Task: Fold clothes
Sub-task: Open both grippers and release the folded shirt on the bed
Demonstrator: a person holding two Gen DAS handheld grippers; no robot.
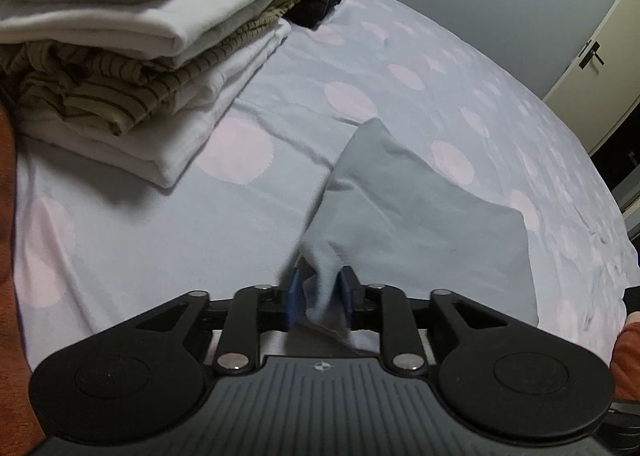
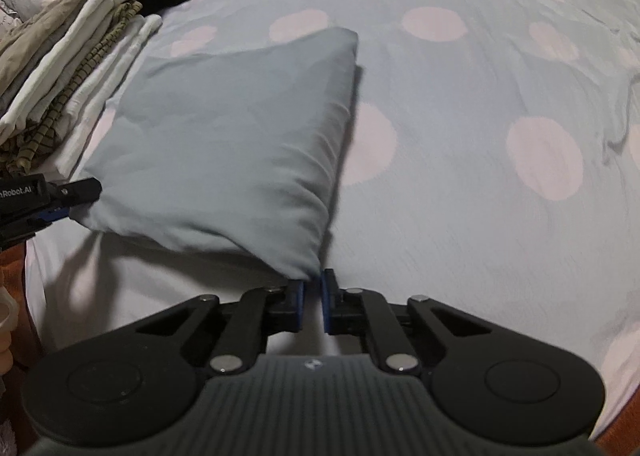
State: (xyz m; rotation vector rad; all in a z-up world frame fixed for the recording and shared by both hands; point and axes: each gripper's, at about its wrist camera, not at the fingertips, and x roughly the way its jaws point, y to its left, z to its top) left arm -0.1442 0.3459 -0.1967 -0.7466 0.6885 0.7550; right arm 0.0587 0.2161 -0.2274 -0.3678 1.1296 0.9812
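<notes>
One grey-blue garment (image 2: 224,136), folded, lies on the bed (image 2: 480,96) beside two stacks of folded clothes (image 1: 132,56). Left claw (image 1: 320,302): jaws partly apart, a bunched corner of the garment between the blue pads. Right claw (image 2: 313,304): jaws narrow, nearly closed, the garment's near corner at their tips; grip uncertain. Left claw body reads "nRobot.AI", start cut off.

Dim, cool indoor light, soft shadows, slight motion blur, strong fisheye bending at edges.
</notes>
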